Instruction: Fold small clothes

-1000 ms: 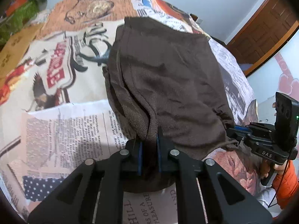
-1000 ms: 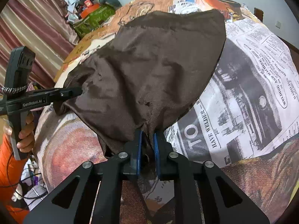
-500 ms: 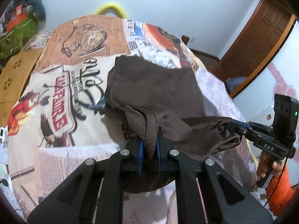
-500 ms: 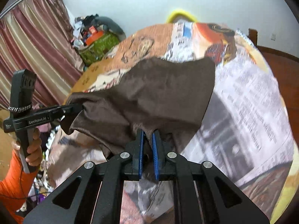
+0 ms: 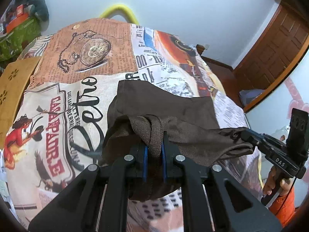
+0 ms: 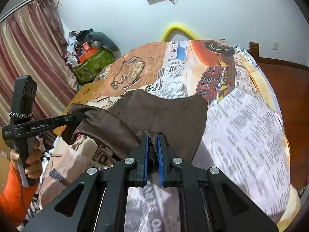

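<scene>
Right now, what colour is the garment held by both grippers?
Dark brown garment, plain, no print; clearest in the left wrist view.

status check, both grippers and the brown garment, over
Left gripper shut on brown garment waistband. Right gripper shut on its other near corner. Near edge lifted, far edge on printed bedspread. Nothing in the way.

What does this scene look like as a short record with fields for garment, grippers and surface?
garment: brown garment, near edge lifted, far edge lying on the bedspread
left gripper: shut on the garment's waistband
right gripper: shut on the garment's near edge
surface: bed with newspaper-print bedspread
background: wooden door, striped curtain
</scene>
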